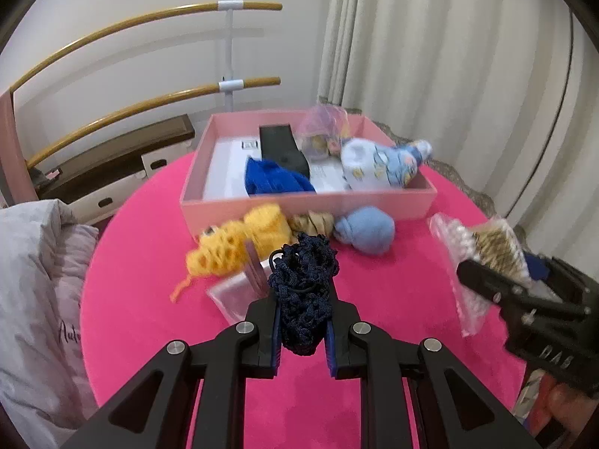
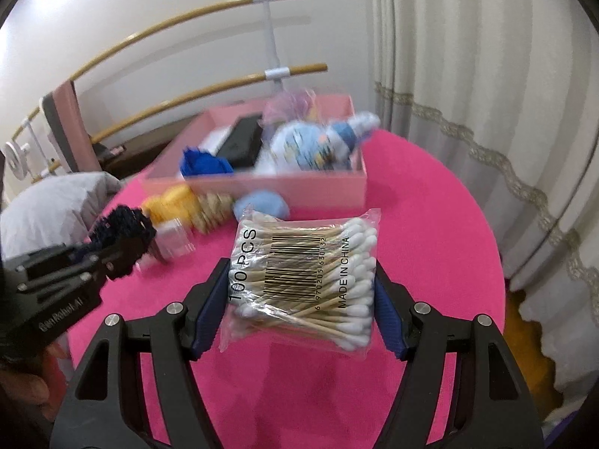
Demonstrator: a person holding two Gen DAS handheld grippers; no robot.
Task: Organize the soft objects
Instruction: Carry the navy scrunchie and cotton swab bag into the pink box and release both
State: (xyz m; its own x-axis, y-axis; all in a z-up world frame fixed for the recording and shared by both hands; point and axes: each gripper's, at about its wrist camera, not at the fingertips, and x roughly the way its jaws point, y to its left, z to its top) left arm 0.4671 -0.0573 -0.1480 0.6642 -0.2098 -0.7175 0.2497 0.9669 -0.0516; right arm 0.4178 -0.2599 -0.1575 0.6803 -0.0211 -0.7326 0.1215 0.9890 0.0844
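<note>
The left gripper (image 1: 303, 310) has its jaws clamped tight on a dark navy knitted net piece (image 1: 305, 292), held clear above the pink bench (image 1: 393, 299). The right gripper (image 2: 301, 292) has its jaws about half open, pressed on the two sides of a clear bag of cotton swabs (image 2: 303, 280), also lifted off the bench.

The net piece looks light, limp and stretchy; it probably sags wherever it is not pinched, so a grip through the bunched middle suits it. The swab bag seems light too, but its film is slick and the sticks inside can shift, so squeezing across the full bundle is the safer hold.

Ahead stands the pink box (image 1: 299, 202), already holding a blue knit item (image 1: 277, 179), a black case (image 1: 282, 146) and a patterned soft toy (image 1: 382, 164). A yellow crocheted piece (image 1: 239, 243), a tan scrunchie (image 1: 312, 222) and a light-blue ball (image 1: 365, 230) crowd the box's near wall, and a small clear packet (image 1: 236, 292) lies on the bench below the net.
</note>
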